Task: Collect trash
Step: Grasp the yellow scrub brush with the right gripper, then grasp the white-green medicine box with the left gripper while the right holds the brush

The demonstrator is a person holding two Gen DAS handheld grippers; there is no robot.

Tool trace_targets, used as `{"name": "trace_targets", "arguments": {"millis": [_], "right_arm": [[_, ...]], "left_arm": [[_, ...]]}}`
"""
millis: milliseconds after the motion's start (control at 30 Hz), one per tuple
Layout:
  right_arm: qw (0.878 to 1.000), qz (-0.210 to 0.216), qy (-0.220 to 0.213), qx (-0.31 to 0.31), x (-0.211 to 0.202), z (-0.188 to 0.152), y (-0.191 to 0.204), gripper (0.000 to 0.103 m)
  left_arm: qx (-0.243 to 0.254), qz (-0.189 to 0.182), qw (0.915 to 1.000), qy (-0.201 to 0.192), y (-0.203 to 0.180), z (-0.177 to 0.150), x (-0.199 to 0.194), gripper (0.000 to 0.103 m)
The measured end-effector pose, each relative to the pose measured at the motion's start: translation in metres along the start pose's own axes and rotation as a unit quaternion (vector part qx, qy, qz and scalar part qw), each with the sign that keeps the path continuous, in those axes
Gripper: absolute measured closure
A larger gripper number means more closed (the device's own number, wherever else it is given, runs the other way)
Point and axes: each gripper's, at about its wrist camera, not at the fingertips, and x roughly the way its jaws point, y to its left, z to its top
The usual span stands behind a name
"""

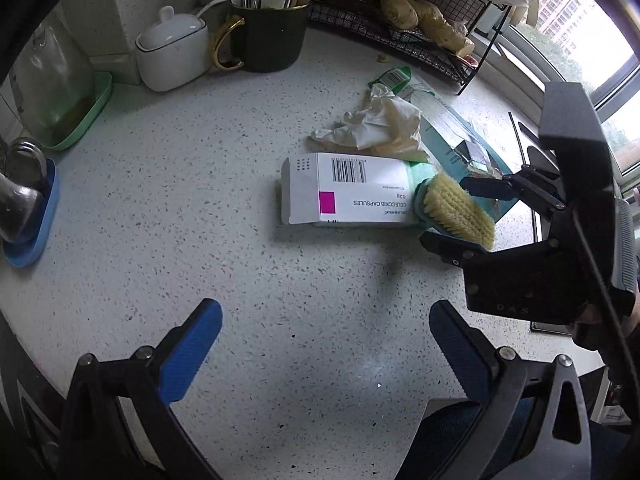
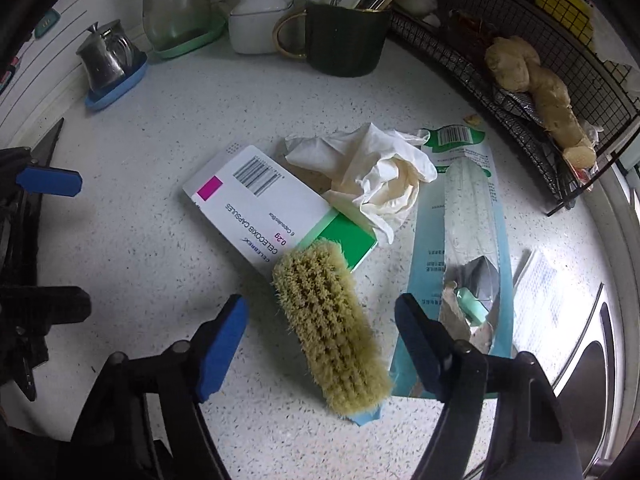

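Right now my left gripper hangs over bare speckled countertop, its blue pads spread wide with nothing between them. My right gripper straddles a scrub brush that lies bristles up on the counter; the pads stand a little off each side of it, so I am not gripping it.

Just beyond the brush the trash sits in a loose heap in the middle of the counter. A white capsule box with a barcode and a pink square lies flat, and the brush's far end overlaps its green end. A crumpled white tissue rests against the box's far corner. To the right of the brush a long, torn blue-and-clear wrapper lies flat, its ripped end beside my right pad.

Along the back wall, a dark mug with a gold handle is packed with utensils. Beside it stands a white lidded pot with a spoon handle poking out. Further left, a glass bottle stands in a green tray, and a steel pot sits in a blue tray. On the right, a black wire rack holds knobs of ginger, hemming in the wrapper's far end.
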Motion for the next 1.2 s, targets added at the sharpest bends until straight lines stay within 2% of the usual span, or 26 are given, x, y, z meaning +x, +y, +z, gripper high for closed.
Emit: {"name": "trace_targets", "arguments": {"millis": [100,267,500,700,967,1200], "right_arm": [[1.0,0.006,0.011,0.006,0.006,-0.001,-0.001,0.06],[1.0,0.009,-0.004,0.015,-0.009,-0.009,0.0,0.063],[0.996,0.034,-0.023,0.085,-0.046,-0.032,-0.021,0.064],[0.986,0.063,-0.025,0.155,-0.064,-0.052,-0.04,0.064],[0.977,0.078,-0.02,0.196,-0.066,-0.061,-0.05,0.065],[0.973,0.086,-0.017,0.213,-0.064,-0.064,-0.058,0.065]], "left_arm": [[0.013,-0.002,0.9999,-0.001,-0.001,0.003,-0.001,0.0],[0.045,-0.007,0.9989,-0.007,-0.011,0.012,-0.002,0.0],[0.129,-0.018,0.9915,-0.011,-0.034,0.027,-0.006,0.0],[0.203,-0.039,0.9784,0.006,-0.045,0.046,0.007,0.0],[0.304,-0.041,0.9507,0.042,-0.045,0.064,0.039,0.0],[0.334,-0.067,0.9375,0.073,-0.039,0.087,0.073,0.0]]}}
